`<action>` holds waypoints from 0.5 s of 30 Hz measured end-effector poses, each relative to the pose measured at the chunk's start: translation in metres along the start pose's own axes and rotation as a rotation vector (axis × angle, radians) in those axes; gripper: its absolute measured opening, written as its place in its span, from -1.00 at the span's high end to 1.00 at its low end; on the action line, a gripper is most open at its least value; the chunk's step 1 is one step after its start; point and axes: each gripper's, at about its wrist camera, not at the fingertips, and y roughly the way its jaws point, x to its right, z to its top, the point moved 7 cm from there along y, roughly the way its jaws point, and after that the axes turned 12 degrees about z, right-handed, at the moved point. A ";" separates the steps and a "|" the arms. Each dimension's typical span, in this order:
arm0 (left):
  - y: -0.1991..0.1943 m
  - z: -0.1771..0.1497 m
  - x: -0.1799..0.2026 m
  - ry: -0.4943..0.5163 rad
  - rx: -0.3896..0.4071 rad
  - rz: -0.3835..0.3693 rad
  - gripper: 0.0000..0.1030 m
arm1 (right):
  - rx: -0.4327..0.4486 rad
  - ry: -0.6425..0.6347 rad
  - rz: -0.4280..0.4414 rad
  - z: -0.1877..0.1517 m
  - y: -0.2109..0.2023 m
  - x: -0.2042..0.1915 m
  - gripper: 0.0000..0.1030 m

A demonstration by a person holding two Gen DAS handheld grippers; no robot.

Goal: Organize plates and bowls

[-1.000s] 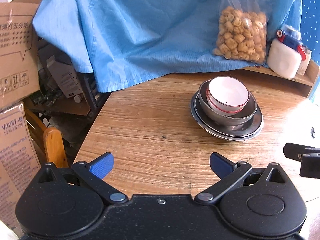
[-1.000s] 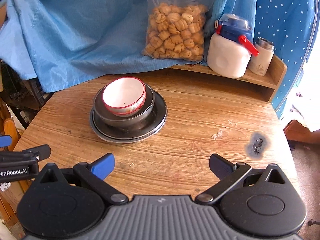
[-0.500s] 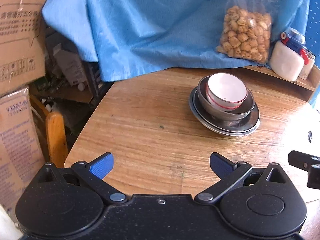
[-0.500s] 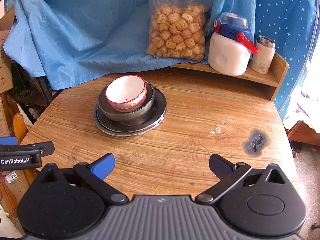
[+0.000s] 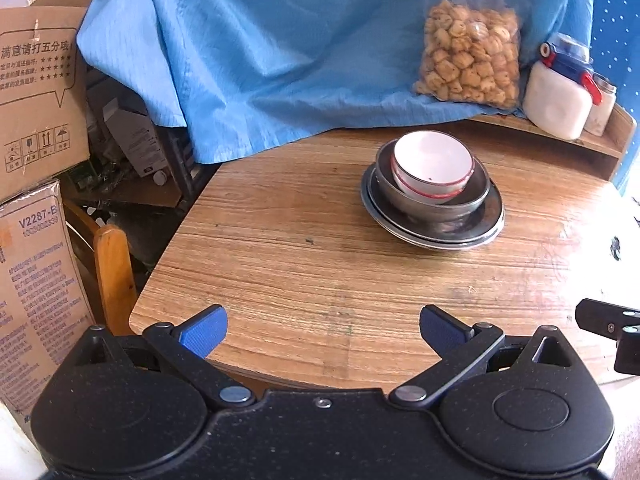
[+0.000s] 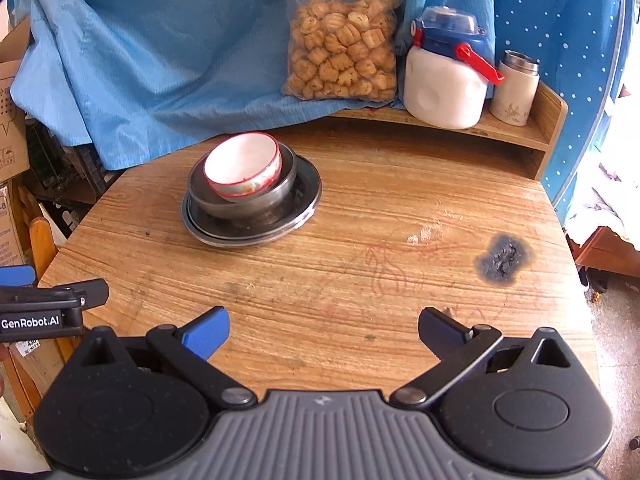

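Left wrist view: a blue cloth (image 5: 280, 52) fills the upper half of the frame, and below it the round wooden tabletop (image 5: 320, 264) takes the middle. Cardboard boxes (image 5: 36, 92) stand at the left edge. Right of centre on the tabletop sits a stack: metal plates (image 5: 436, 228) at the bottom, a metal bowl (image 5: 432, 200) on them, and a white bowl with a red rim (image 5: 432, 166) nested on top, tilted. A clear bag of snacks (image 5: 468, 64) leans at the upper right beside a white jug (image 5: 556, 100) on a wooden shelf (image 5: 608, 140). At the bottom, the left tongs (image 5: 320, 326) stand wide apart, empty, over the near tabletop edge. In the right wrist view the right tongs (image 6: 322, 328) are likewise spread and empty, the stack lies left of centre, and a dark scorch mark (image 6: 502, 258) shows at the right.
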 end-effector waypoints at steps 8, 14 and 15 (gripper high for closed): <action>-0.005 -0.008 0.003 0.002 -0.004 -0.013 -0.98 | -0.009 0.001 -0.020 -0.008 -0.008 0.002 -0.99; -0.011 -0.013 0.004 0.013 0.007 -0.022 -0.98 | -0.008 0.002 -0.026 -0.012 -0.013 0.003 -0.99; -0.012 -0.013 0.004 0.013 0.010 -0.022 -0.98 | -0.007 0.003 -0.026 -0.012 -0.013 0.004 -0.99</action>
